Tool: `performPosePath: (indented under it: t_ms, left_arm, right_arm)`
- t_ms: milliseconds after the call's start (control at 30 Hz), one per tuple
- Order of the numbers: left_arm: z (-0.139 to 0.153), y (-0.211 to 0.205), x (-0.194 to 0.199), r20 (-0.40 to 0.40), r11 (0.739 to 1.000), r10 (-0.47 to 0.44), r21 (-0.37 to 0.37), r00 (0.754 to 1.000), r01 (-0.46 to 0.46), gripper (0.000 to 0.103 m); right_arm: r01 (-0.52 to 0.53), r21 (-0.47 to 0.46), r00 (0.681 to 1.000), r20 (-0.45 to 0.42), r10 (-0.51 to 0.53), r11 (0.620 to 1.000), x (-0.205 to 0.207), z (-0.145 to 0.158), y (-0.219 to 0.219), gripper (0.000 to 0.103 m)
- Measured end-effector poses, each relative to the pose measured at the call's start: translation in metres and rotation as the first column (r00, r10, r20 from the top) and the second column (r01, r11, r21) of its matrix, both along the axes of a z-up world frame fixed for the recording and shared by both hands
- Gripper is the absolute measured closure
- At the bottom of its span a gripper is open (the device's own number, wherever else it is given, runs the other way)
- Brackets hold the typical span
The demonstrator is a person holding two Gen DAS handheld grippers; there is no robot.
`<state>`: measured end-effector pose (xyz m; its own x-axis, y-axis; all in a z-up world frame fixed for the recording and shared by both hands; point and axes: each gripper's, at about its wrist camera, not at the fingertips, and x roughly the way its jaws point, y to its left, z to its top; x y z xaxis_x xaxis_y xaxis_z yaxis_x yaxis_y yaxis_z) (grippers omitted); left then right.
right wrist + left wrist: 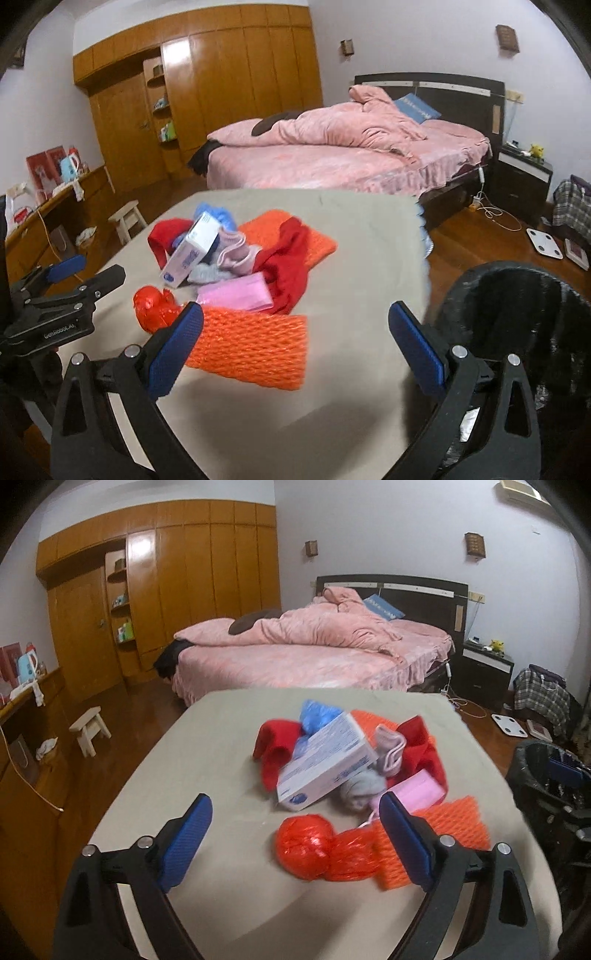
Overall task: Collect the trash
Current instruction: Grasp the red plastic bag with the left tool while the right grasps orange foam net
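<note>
A pile lies on the beige table [207, 760]: a white-and-blue carton [325, 764], a red plastic bag ball [306, 845], orange foam netting [251, 347], a pink packet [236, 295], red cloth [291, 266], pale socks [232, 251] and blue plastic [317, 716]. My left gripper [299, 842] is open, its jaws on either side of the red bag ball, just above the table. My right gripper [295, 350] is open and empty, over the near orange netting. The left gripper also shows in the right wrist view [66, 280].
A black-lined trash bin [517, 317] stands right of the table, also seen in the left wrist view [546, 775]. A pink bed [314, 653], a wooden wardrobe [177, 590], a small stool [90, 731] and a floor scale [513, 725] lie beyond.
</note>
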<state>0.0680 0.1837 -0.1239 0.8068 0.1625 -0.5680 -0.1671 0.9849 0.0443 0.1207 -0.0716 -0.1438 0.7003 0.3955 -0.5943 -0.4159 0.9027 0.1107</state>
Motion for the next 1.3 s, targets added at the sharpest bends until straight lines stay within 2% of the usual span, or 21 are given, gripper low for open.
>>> performPosePath:
  t_ms: [333, 633, 933, 1033, 1067, 1133, 1200, 1300]
  left_arm:
    - [-0.036, 0.012, 0.018, -0.084, 0.999, 0.019, -0.047, 0.996, -0.023, 0.019]
    - [-0.054, 0.016, 0.034, -0.151, 0.993, -0.013, -0.115, 0.988, -0.004, 0.035]
    - [-0.062, 0.013, 0.038, -0.193, 0.992, -0.045, -0.126, 0.98, 0.021, 0.058]
    - [-0.063, 0.013, 0.038, -0.197, 0.991, -0.044, -0.13, 0.979, 0.018, 0.063]
    - [-0.063, 0.014, 0.037, -0.197, 0.991, -0.043, -0.133, 0.98, 0.016, 0.064]
    - [-0.062, 0.013, 0.036, -0.194, 0.991, -0.041, -0.133, 0.98, 0.015, 0.065]
    - [-0.061, 0.013, 0.037, -0.19, 0.992, -0.035, -0.129, 0.981, 0.01, 0.066]
    - [-0.058, 0.015, 0.034, -0.177, 0.992, -0.02, -0.128, 0.984, -0.003, 0.067]
  right_arm:
    - [0.002, -0.075, 0.998, -0.06, -0.006, 0.997, 0.019, -0.033, 0.017, 0.006]
    - [-0.015, -0.107, 0.992, -0.127, 0.002, 0.994, 0.028, -0.048, 0.022, 0.006]
    - [-0.06, -0.126, 0.978, -0.206, 0.033, 0.99, 0.037, -0.06, 0.03, 0.031]
    - [-0.096, -0.115, 0.974, -0.214, 0.07, 0.989, 0.035, -0.06, 0.033, 0.044]
    - [-0.111, -0.107, 0.972, -0.217, 0.086, 0.988, 0.035, -0.059, 0.034, 0.053]
    - [-0.13, -0.101, 0.971, -0.214, 0.106, 0.986, 0.032, -0.058, 0.035, 0.059]
    - [-0.147, -0.085, 0.968, -0.218, 0.126, 0.985, 0.03, -0.056, 0.035, 0.071]
    - [-0.158, -0.064, 0.966, -0.217, 0.141, 0.985, 0.027, -0.051, 0.032, 0.082]
